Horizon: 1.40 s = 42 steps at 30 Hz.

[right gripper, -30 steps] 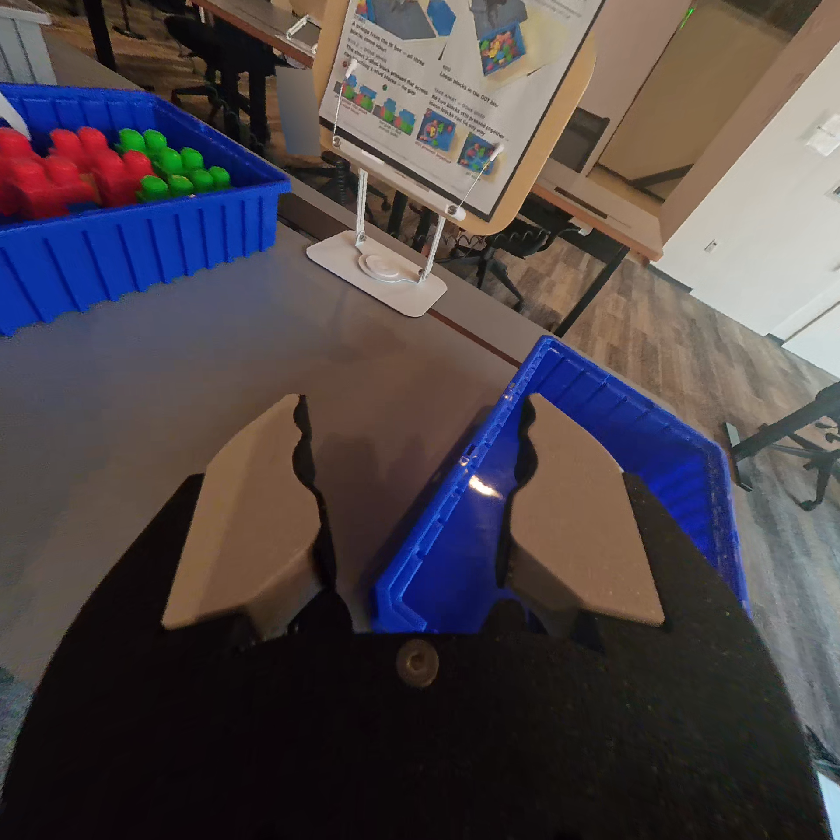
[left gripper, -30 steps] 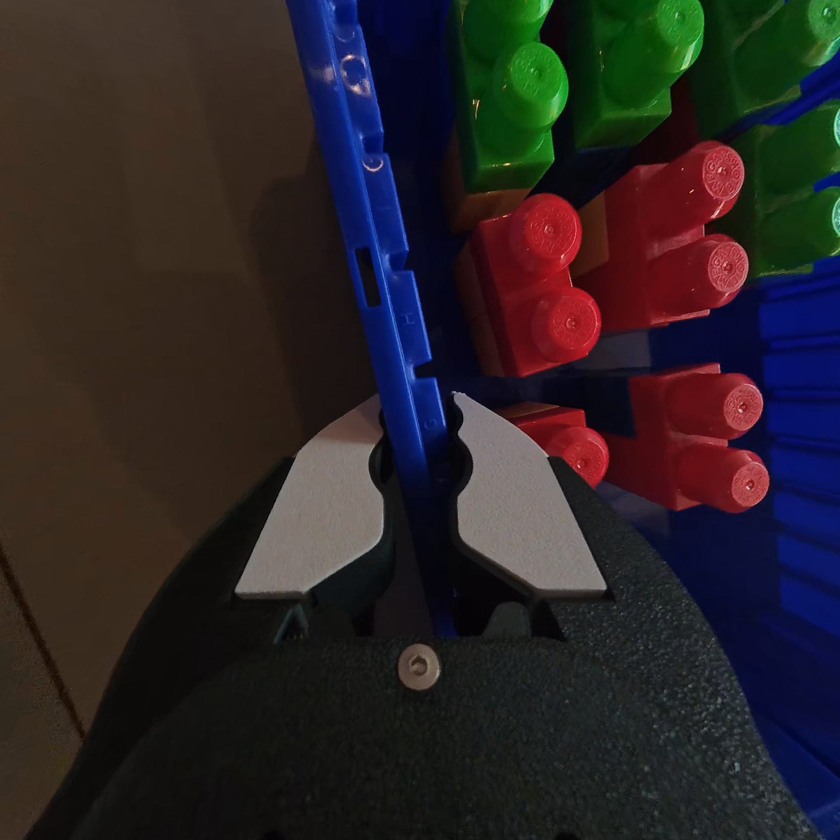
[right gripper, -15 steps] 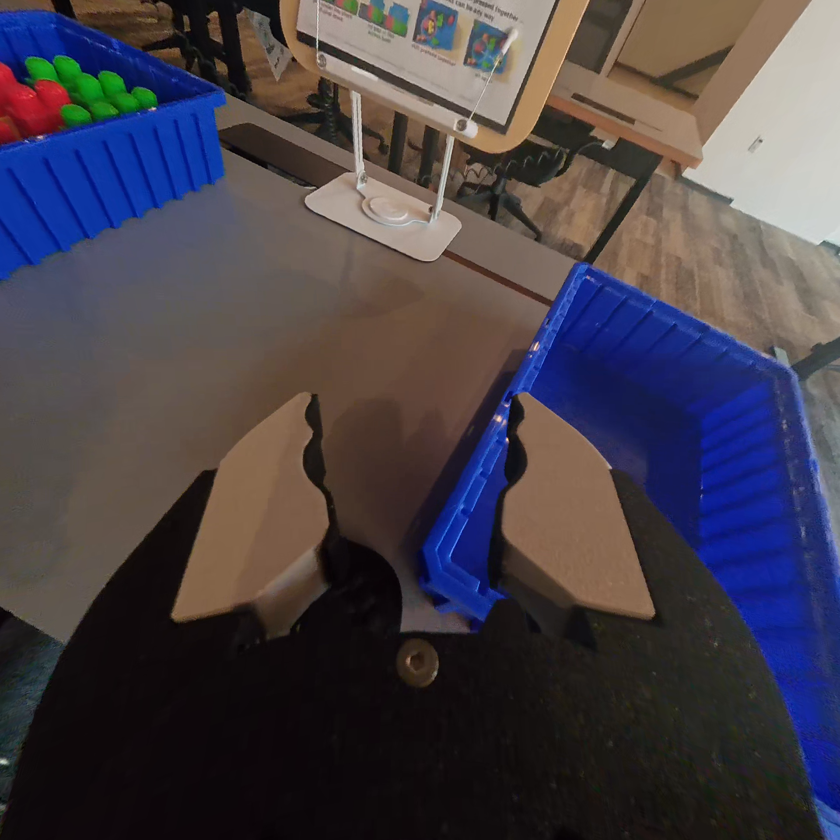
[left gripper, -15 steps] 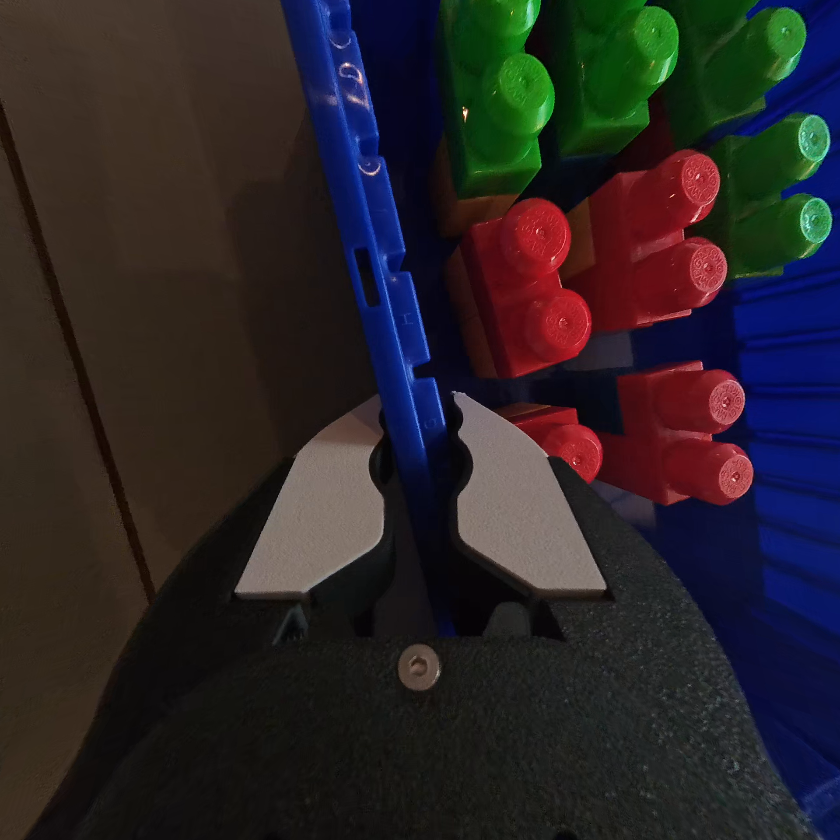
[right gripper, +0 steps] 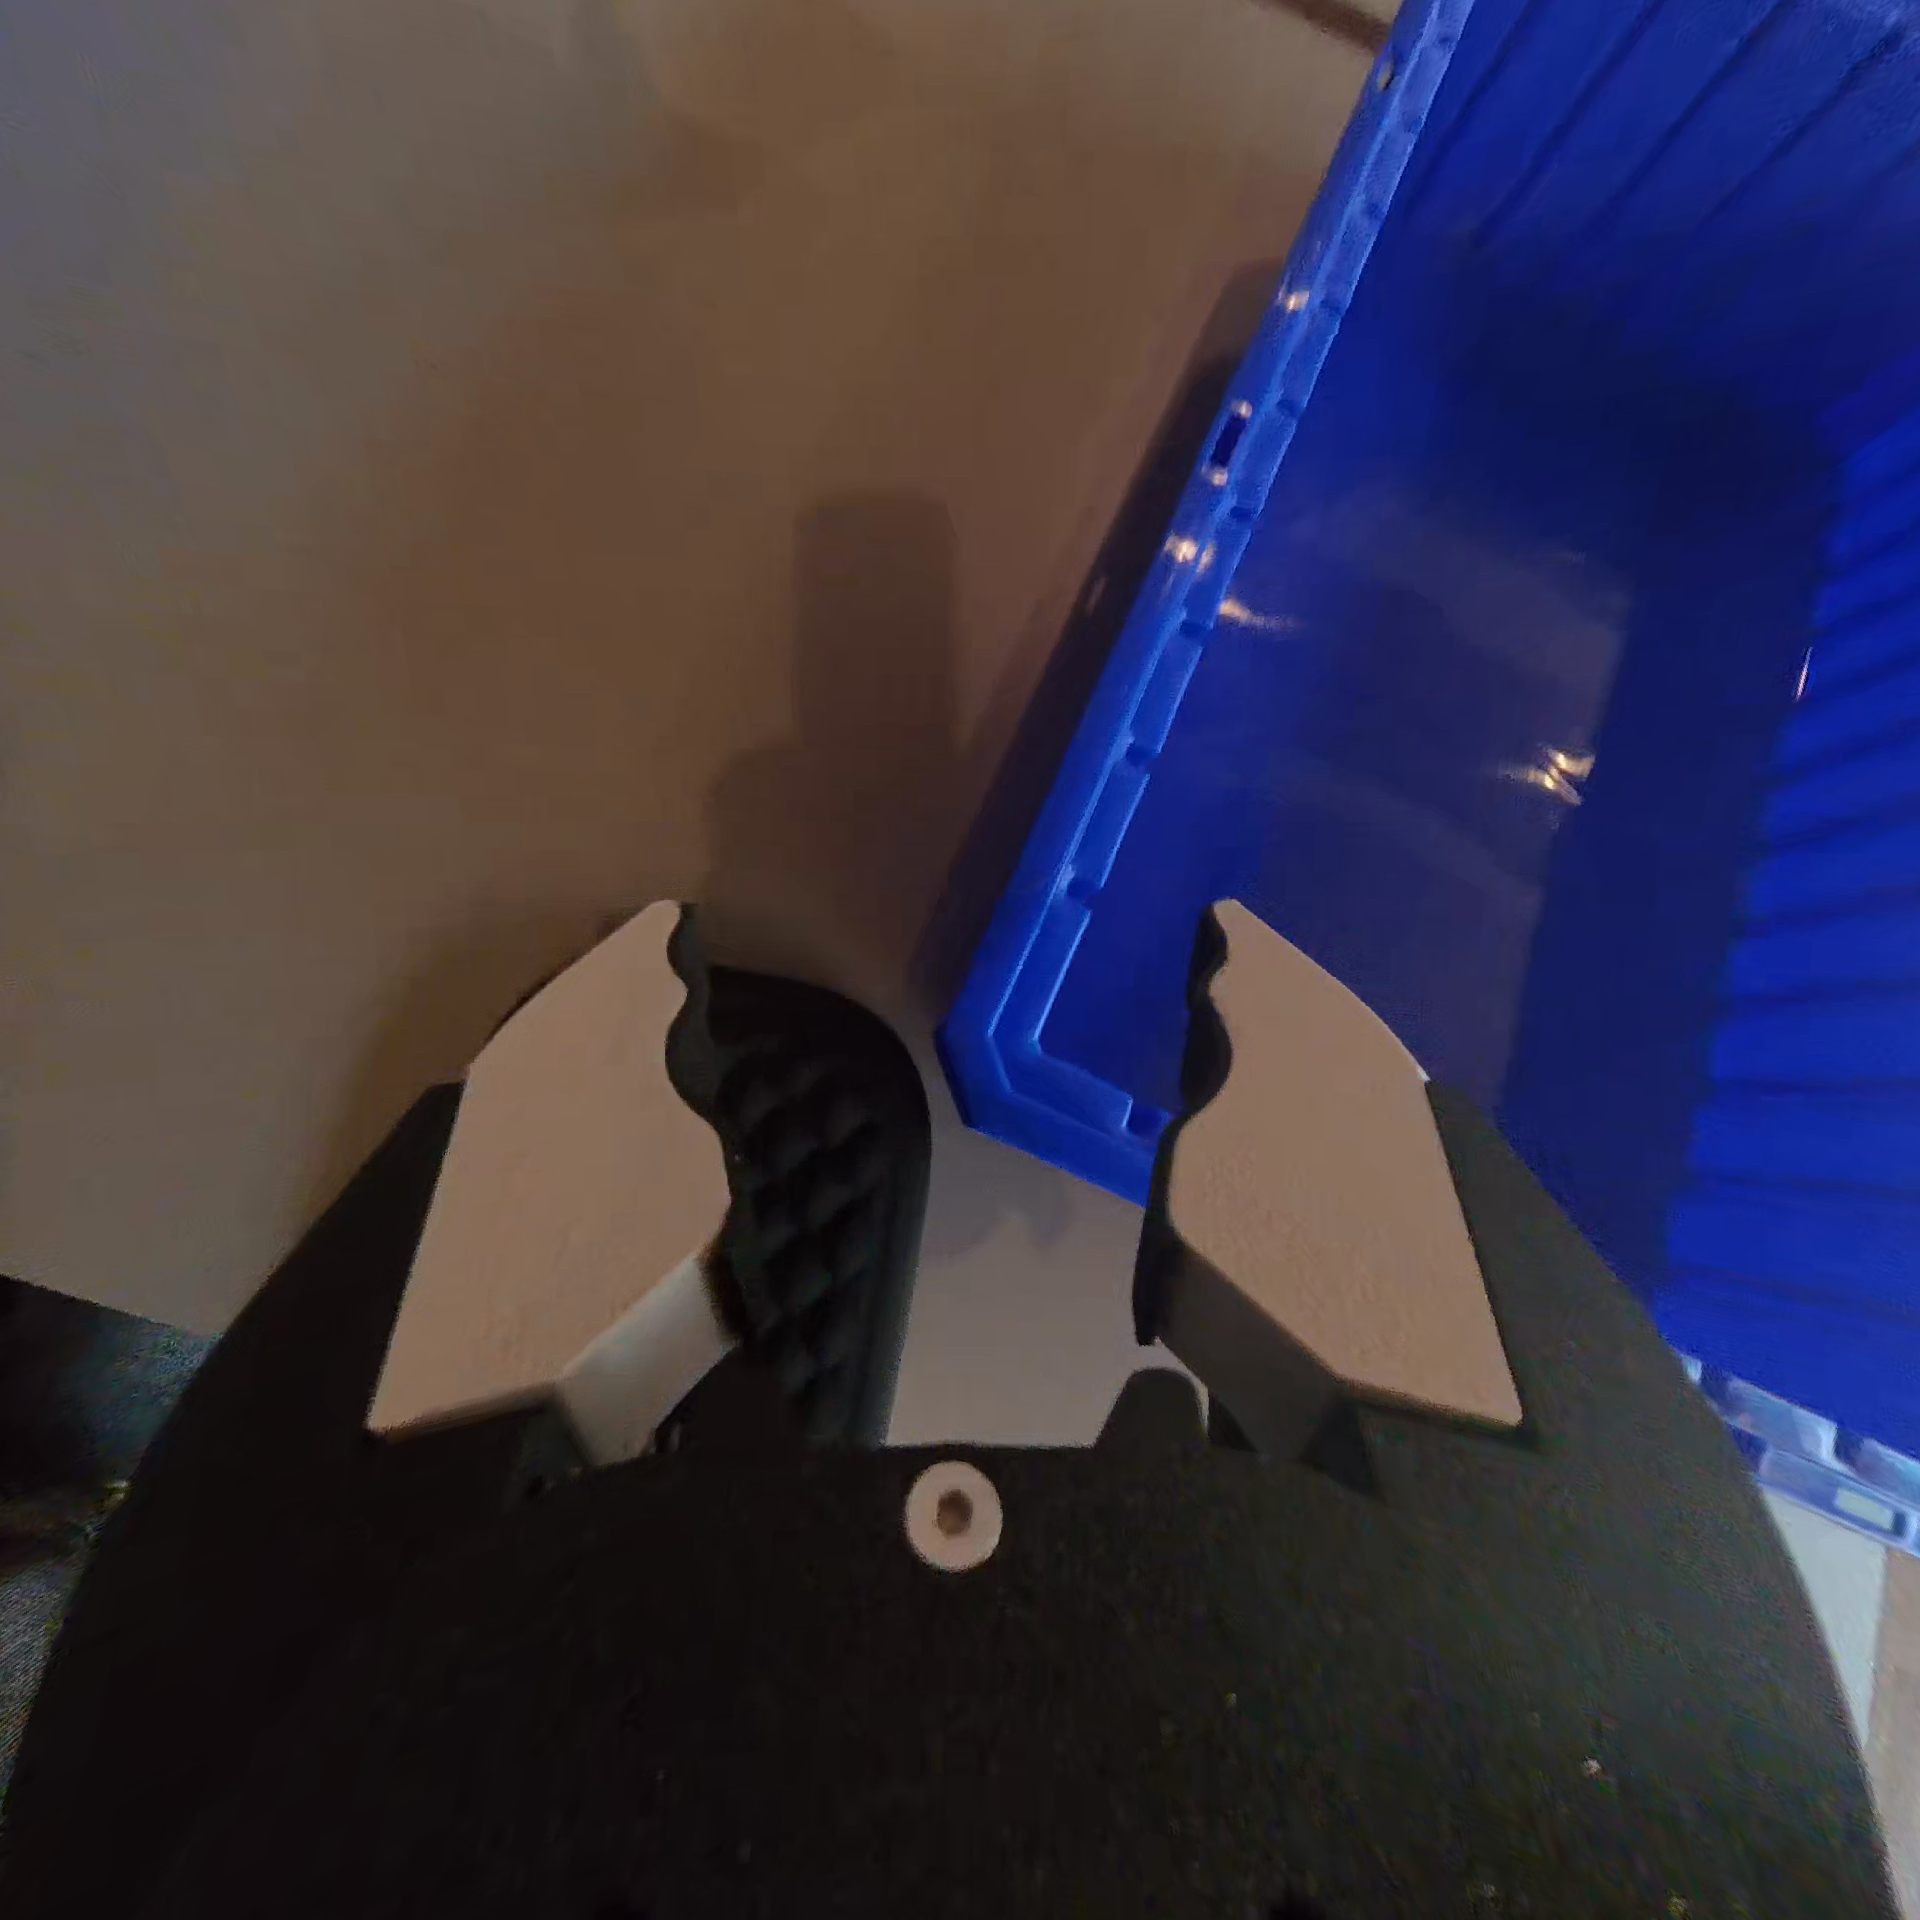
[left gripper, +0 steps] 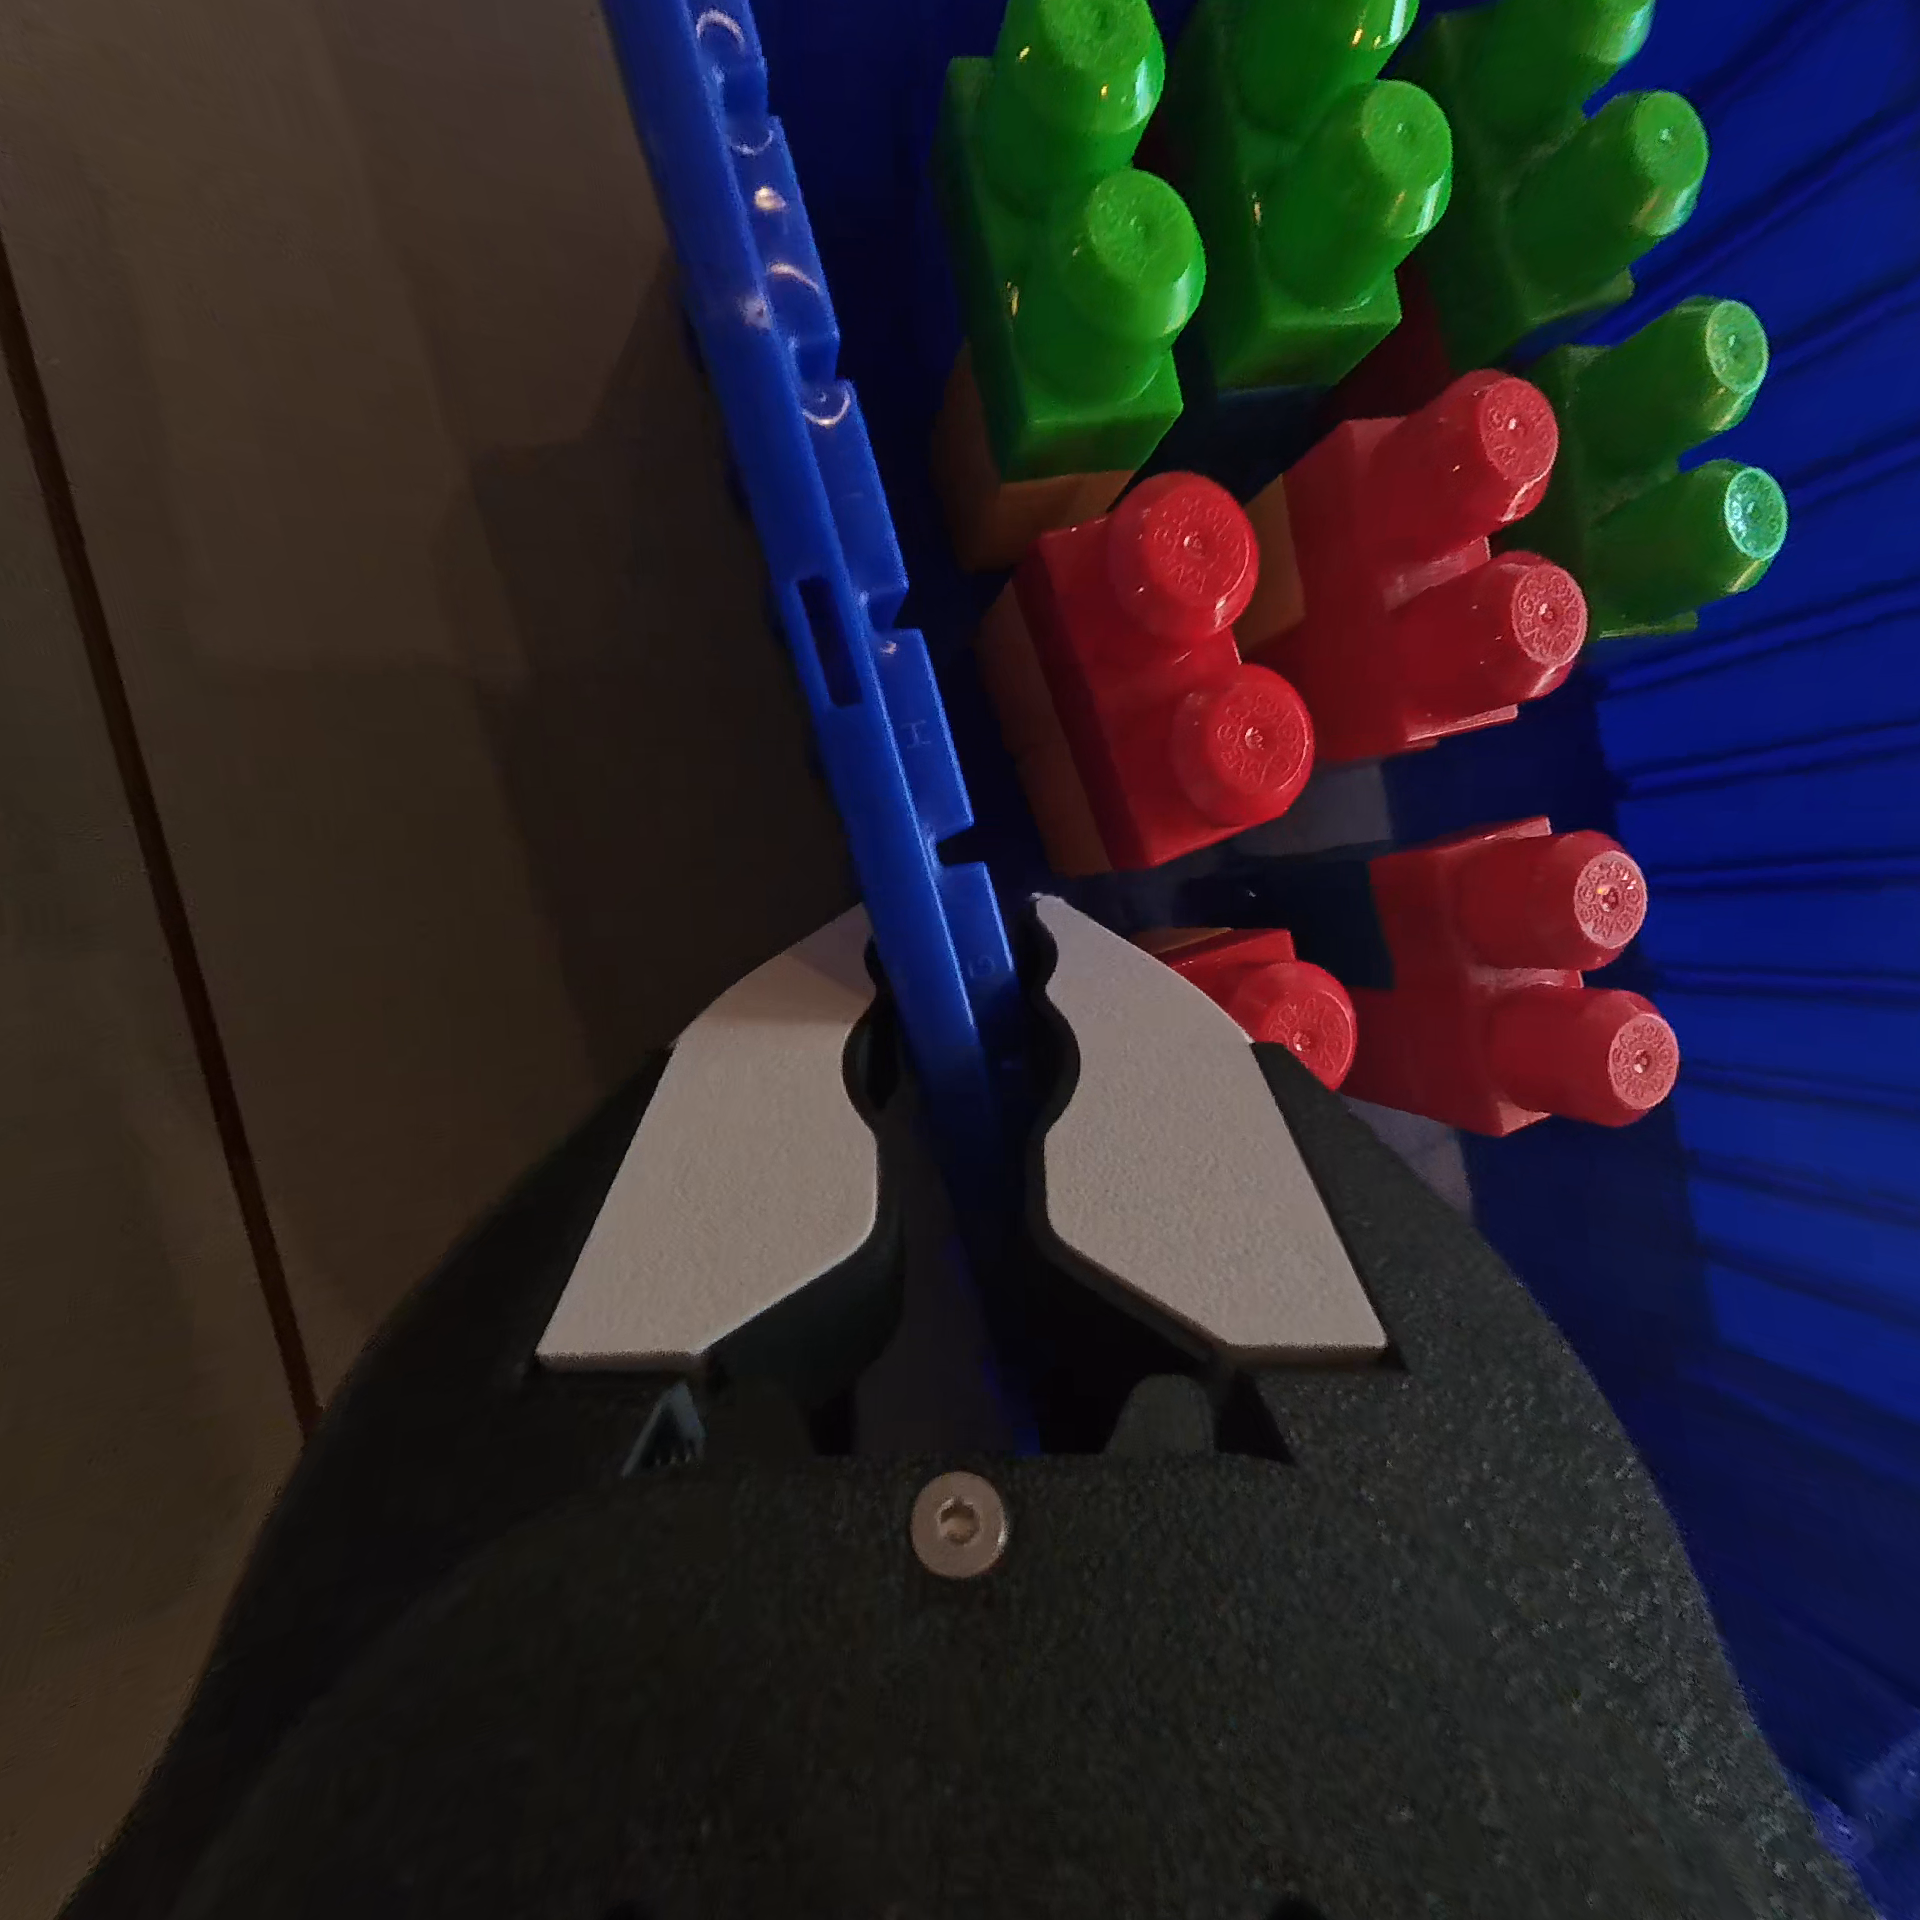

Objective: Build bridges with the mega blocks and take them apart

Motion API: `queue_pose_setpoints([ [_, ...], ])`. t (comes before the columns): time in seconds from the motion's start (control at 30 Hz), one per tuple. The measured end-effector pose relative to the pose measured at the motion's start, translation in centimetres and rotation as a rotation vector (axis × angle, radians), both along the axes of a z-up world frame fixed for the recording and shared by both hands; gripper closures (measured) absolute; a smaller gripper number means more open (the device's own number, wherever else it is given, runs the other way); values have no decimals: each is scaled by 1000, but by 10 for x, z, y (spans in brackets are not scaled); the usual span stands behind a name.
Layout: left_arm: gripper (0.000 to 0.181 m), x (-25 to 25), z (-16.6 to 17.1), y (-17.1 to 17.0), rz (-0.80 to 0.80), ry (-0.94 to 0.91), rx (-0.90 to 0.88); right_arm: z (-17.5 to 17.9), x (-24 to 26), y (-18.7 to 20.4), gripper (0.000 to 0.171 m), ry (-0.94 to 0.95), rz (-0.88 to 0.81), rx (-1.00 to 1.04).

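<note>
In the left wrist view my left gripper [left gripper: 951, 920] is shut on the side wall of a blue bin [left gripper: 831, 499], with one pad on each side of the rim. Inside that bin stand several red mega blocks [left gripper: 1174, 675] and several green mega blocks [left gripper: 1091, 260], studs pointing towards the camera. In the right wrist view my right gripper [right gripper: 945, 920] is wide open and holds nothing. It hovers over the near corner of a second blue bin [right gripper: 1174, 644]. This bin's rim corner lies between the fingers without touching either pad. No blocks show in the visible part of this bin.
Both bins rest on a grey-brown table [right gripper: 468, 468]. A dark seam in the table [left gripper: 156, 831] runs left of the first bin. The table's near edge and dark floor [right gripper: 73, 1382] show at the lower left of the right wrist view.
My right gripper tilted down and closed in on the second bin's near corner, jaws a little wider; the stand and first bin left its view. My left gripper kept its grip; the table seam shifted beneath it.
</note>
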State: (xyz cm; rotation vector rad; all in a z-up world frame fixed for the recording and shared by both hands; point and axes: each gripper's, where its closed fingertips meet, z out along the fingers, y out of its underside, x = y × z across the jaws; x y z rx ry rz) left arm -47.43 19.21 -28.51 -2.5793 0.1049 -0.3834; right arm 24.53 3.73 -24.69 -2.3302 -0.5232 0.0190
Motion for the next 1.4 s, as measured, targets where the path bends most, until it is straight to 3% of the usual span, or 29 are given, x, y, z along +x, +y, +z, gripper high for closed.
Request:
queue_pose_setpoints([
  [0.23, 160, 1, 0, 1, -31, 17, 24, -26, 35, -2, 113, -246, -122, -63],
  [0.3, 160, 1, 0, 1, -49, 26, 29, -26, 35, -1, 115, -277, -123, -57],
  [0.5, 160, 1, 1, 1, -25, 0, 28, -27, 28, -5, 145, -434, -73, -72],
  [0.73, 160, 1, 1, 1, -6, -9, 33, -26, 30, -1, 125, -327, -30, -109],
  [0.9, 160, 2, 2, 1, -12, -31, 41, -27, 27, -3, 133, -341, -23, -127],
  [1.03, 137, 2, 11, 1, -38, -25, 112, -14, 16, 2, 128, -199, -32, -43],
  [1.13, 121, -3, 46, 9, -31, 43, 308, 15, 14, 8, 119, -153, -54, 103],
  [1.23, 101, -6, 118, 12, -21, 196, 695, 62, 5, 15, 115, -81, -46, 346],
  [1.33, 81, 9, 209, -18, -10, 406, 1165, 115, -4, 15, 110, -6, -22, 616],
  [1.4, 67, 31, 247, -46, -22, 458, 1341, 138, -7, 12, 102, 28, -15, 733],
])
